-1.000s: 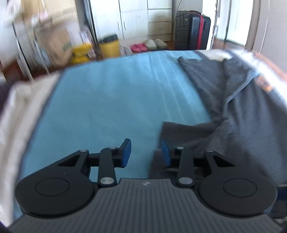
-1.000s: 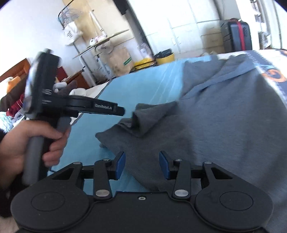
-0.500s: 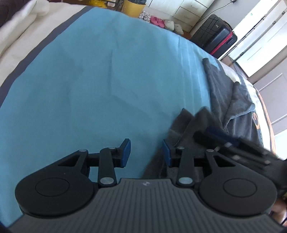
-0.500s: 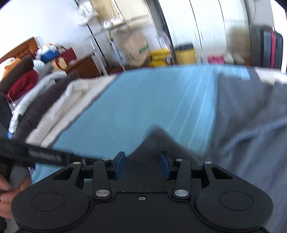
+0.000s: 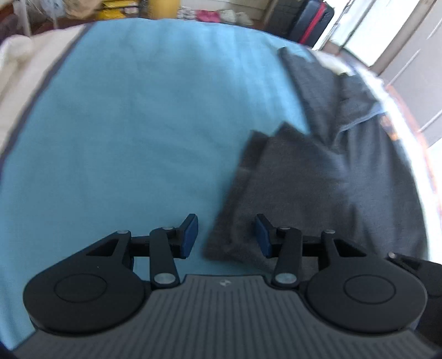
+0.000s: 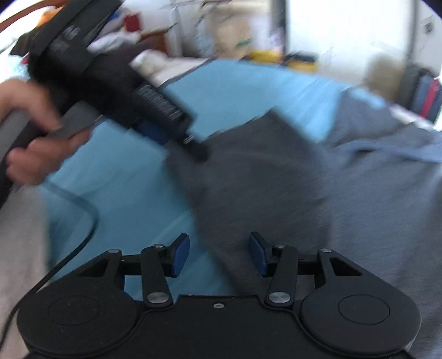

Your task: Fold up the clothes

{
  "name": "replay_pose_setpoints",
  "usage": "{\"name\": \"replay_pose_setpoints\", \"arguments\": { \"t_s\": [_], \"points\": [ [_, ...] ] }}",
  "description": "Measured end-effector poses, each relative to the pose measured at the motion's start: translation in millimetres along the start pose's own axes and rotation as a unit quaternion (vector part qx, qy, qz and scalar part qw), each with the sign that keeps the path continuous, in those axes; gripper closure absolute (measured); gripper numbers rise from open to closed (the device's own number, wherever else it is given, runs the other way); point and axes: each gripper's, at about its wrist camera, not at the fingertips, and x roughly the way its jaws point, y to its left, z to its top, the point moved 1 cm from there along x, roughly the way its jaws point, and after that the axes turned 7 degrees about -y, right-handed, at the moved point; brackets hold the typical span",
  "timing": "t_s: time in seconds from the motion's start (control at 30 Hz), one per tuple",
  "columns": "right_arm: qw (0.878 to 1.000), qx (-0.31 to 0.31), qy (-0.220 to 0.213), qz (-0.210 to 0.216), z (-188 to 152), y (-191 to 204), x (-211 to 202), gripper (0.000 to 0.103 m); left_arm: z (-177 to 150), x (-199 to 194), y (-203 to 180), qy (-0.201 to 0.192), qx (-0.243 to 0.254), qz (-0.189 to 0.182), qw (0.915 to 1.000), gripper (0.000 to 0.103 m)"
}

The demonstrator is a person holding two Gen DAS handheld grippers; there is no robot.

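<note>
Garment: dark grey clothing (image 5: 317, 176) lies spread on a blue sheet (image 5: 132, 132), on the right half of the bed in the left wrist view; part of it is doubled over into a flap whose corner points toward the far end of the bed.
Left gripper (image 5: 226, 234): jaws opening, blue pads apart; the near edge of the grey cloth lies below and between them, and neither pad presses on it.
Right gripper (image 6: 218, 254): jaws opening, blue pads apart; the grey cloth's edge (image 6: 265, 193) runs under the gap and the pads do not pinch it.
Left gripper seen from the right wrist (image 6: 197, 149): it points down at the folded flap, tip at or just above the cloth; blur hides whether it touches.
Hand (image 6: 36, 138): a person's hand wraps the grey handle of the left gripper, at the left edge of the right wrist view.
Cable (image 6: 83, 221): a black cord curves over the sheet below that hand.
Pale stripe (image 5: 359, 123): a lighter blue band crosses the garment toward its far right side.
Bed edge: cream bedding (image 5: 25, 71) lies left of the blue sheet.
Background: a dark suitcase with a red stripe (image 5: 312, 19) stands beyond the bed; a yellow container (image 5: 163, 8) and slippers (image 5: 221, 16) sit on the floor, all blurred.
</note>
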Motion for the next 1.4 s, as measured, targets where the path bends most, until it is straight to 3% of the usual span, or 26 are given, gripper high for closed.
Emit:
{"name": "replay_pose_setpoints", "arguments": {
  "t_s": [0.1, 0.13, 0.23, 0.3, 0.4, 0.53, 0.63, 0.7, 0.8, 0.93, 1.0, 1.1, 1.23, 1.27, 1.33, 1.4],
  "points": [
    [0.994, 0.077, -0.061, 0.045, 17.3, -18.2, -20.1, 0.048, 0.8, -5.8, -2.2, -0.026, 0.039, 0.063, 0.9969, 0.060],
    [0.989, 0.104, -0.083, 0.061, 23.5, -24.9, -27.6, 0.048, 1.8, -10.5, 0.1, -0.039, 0.031, 0.061, 0.9969, 0.063],
    [0.982, 0.137, -0.124, 0.046, 40.9, -50.2, -47.7, 0.038, 10.0, -26.2, 2.9, -0.092, -0.005, -0.004, 0.9957, 0.063],
    [0.983, 0.139, -0.120, -0.002, 48.2, -72.7, -54.8, 0.037, 16.7, -33.1, -5.2, -0.126, 0.000, -0.033, 0.9915, 0.062],
    [0.985, 0.139, -0.095, -0.028, 55.6, -109.5, -57.5, 0.037, 26.4, -35.1, -32.2, -0.158, 0.041, -0.070, 0.9841, 0.059],
    [0.989, 0.130, -0.060, -0.043, 52.7, -155.7, -55.8, 0.037, 35.0, -17.7, -88.2, -0.148, 0.138, -0.076, 0.9764, 0.059],
    [0.983, 0.169, -0.057, -0.034, 46.9, -190.1, -42.2, 0.037, 48.5, 7.9, -127.5, -0.122, 0.183, -0.096, 0.9707, 0.058],
    [0.974, 0.217, -0.054, -0.026, 43.1, -212.9, -27.0, 0.037, 62.0, 31.8, -142.8, -0.098, 0.161, -0.129, 0.9736, 0.055],
    [0.959, 0.280, -0.031, -0.016, 43.1, -245.8, -0.6, 0.037, 80.3, 63.2, -151.9, -0.065, 0.114, -0.113, 0.9850, 0.055],
    [0.949, 0.309, -0.060, 0.003, 54.5, -276.2, 14.6, 0.036, 87.1, 83.7, -159.2, -0.087, 0.138, -0.087, 0.9827, 0.054],
    [0.949, 0.306, -0.070, -0.009, 61.6, -286.8, 21.7, 0.036, 86.2, 87.3, -147.5, -0.101, 0.115, -0.082, 0.9849, 0.054],
    [0.939, 0.330, -0.096, -0.018, 66.1, -299.9, 28.2, 0.036, 81.2, 85.8, -124.0, -0.109, 0.092, -0.109, 0.9837, 0.054],
    [0.921, 0.352, -0.153, -0.063, 68.9, -315.6, 26.8, 0.036, 86.0, 74.7, -105.0, -0.138, 0.098, -0.127, 0.9773, 0.054],
    [0.923, 0.337, -0.171, -0.074, 70.8, -316.0, 26.4, 0.040, 88.7, 73.1, -102.1, -0.148, 0.093, -0.131, 0.9758, 0.054],
    [0.933, 0.317, -0.168, -0.043, 81.0, -317.5, 33.3, 0.097, 95.2, 71.3, -98.1, -0.174, 0.073, -0.131, 0.9732, 0.056],
    [0.940, 0.301, -0.162, -0.012, 97.4, -316.0, 39.9, 0.097, 100.8, 67.3, -96.3, -0.197, 0.053, -0.135, 0.9697, 0.056]
  ]
}}
